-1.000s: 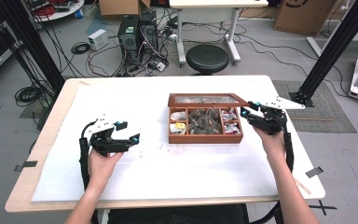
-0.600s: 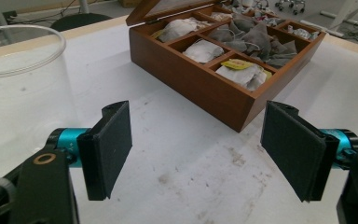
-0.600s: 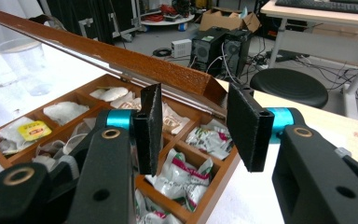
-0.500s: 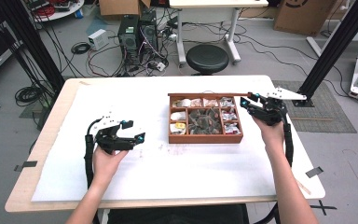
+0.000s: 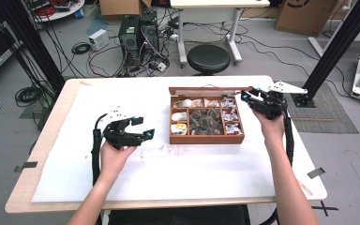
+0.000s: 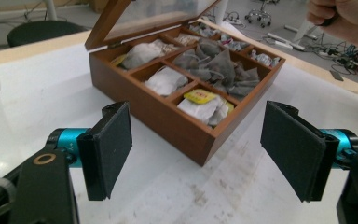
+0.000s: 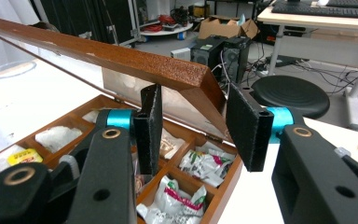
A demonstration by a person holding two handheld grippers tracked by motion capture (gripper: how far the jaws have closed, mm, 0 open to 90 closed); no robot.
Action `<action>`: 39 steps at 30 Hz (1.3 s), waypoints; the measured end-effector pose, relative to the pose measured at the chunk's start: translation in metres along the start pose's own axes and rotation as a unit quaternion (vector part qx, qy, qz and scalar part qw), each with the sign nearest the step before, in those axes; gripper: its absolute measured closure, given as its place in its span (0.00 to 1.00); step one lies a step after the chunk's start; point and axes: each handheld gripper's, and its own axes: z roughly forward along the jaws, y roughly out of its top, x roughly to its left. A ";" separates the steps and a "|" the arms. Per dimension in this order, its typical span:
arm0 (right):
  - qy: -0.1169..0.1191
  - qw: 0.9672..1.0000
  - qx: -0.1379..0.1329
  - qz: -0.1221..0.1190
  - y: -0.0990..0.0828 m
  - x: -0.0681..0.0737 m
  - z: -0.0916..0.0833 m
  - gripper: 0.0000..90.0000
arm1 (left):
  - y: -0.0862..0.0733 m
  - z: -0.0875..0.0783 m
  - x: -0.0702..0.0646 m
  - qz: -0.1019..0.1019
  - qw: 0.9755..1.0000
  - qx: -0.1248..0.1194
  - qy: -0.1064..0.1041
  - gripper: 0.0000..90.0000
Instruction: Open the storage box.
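A wooden tea box [image 5: 206, 139] stands at the table's middle right, its compartments holding tea bags [image 6: 200, 100]. Its hinged glass-paned lid [image 5: 206, 90] is raised and tilts back. My right gripper [image 5: 247, 95] is shut on the lid's right front corner; in the right gripper view both pads clamp the wooden rail [image 7: 102, 53] of the lid, with my right gripper [image 7: 193, 128] above the packets [image 7: 205, 163]. My left gripper [image 5: 146, 127] hovers open left of the box. In the left gripper view my left gripper [image 6: 196, 149] faces the box's near corner [image 6: 168, 116] with nothing between its pads.
A white sheet [image 5: 215, 164] covers the wooden table. A clear round rim [image 7: 11, 69] lies on the table far left of the box. Behind the table are a black stool [image 5: 208, 58], computer towers [image 5: 138, 33] and floor cables. A black frame post [image 5: 337, 47] stands at the right.
The lid has swung up further with my right gripper on its corner. My left gripper has moved right, toward the box, and risen a little.
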 end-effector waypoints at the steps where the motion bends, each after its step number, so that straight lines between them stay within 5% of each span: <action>1: 0.000 1.000 -0.001 0.002 0.001 0.000 0.000 0.64 | 0.003 0.002 -0.001 0.002 1.000 0.006 -0.004 0.27; 5: 0.003 1.000 -0.003 0.008 0.004 -0.003 0.003 0.64 | 0.016 0.014 -0.006 0.016 1.000 0.008 -0.016 0.28; 11: 0.008 1.000 -0.009 0.011 0.005 -0.005 0.005 0.63 | 0.036 0.043 -0.010 0.012 0.998 0.044 -0.051 0.32; 20: 0.008 1.000 -0.012 0.012 0.005 -0.006 0.006 0.63 | 0.057 0.088 -0.029 0.046 0.994 0.072 -0.062 0.33; 27: 0.008 1.000 -0.008 0.015 0.008 -0.007 0.007 0.63 | 0.065 0.119 -0.036 0.052 0.992 0.089 -0.069 0.36; 39: 0.010 1.000 -0.011 0.017 0.008 -0.008 0.008 0.63 | 0.066 0.168 -0.037 0.020 0.989 0.130 -0.063 0.41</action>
